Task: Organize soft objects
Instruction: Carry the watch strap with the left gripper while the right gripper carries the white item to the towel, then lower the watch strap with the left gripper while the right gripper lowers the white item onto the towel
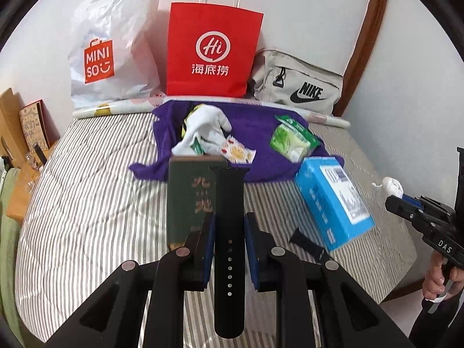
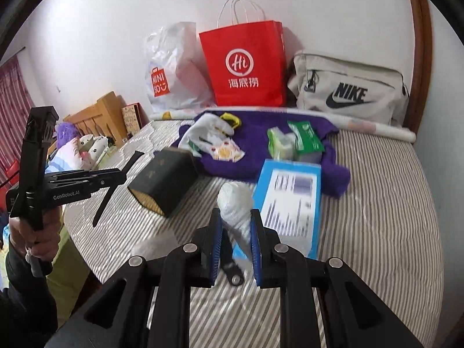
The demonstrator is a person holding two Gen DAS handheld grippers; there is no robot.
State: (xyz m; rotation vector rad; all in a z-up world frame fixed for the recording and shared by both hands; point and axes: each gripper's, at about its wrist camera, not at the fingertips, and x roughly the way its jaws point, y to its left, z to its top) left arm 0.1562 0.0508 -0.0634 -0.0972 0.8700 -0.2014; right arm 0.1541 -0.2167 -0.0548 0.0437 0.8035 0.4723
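Black watch strap (image 1: 230,232): clamped between the blue pads of the left hand-held gripper (image 1: 230,226), held lengthwise along the fingers, its holed end toward the camera and its far end standing clear above the bed. In the right wrist view the same strap (image 2: 111,194) hangs slantwise from the left hand-held gripper (image 2: 123,175), clear of the bedding.

White wrapped bundle (image 2: 235,203): clamped in the right hand-held gripper (image 2: 235,226), its rounded top projecting beyond the fingertips. Seen from the left wrist view, the bundle (image 1: 392,186) sticks out of the tip of the right hand-held gripper (image 1: 401,200), a short thread trailing from it.

Pose: both tools tilt downward toward the striped bed (image 1: 87,203) and are raised off it. A hand (image 2: 34,240) grips the left tool's handle at the left edge of the right wrist view; the other hand (image 1: 440,281) grips the right tool's handle at the right edge of the left wrist view.

Surroundings: a second short black strap piece (image 1: 307,242) lies on the bed beside a blue box (image 1: 333,200). A dark green box (image 1: 188,200) stands just behind the held strap. Beyond, a purple cloth (image 1: 261,133) carries a white sock (image 1: 208,127), a patterned sachet (image 1: 237,150) and a green tissue pack (image 1: 293,139). Against the wall stand a white plastic bag (image 1: 116,46), a red paper bag (image 1: 214,52) and a grey pouch (image 1: 298,84)
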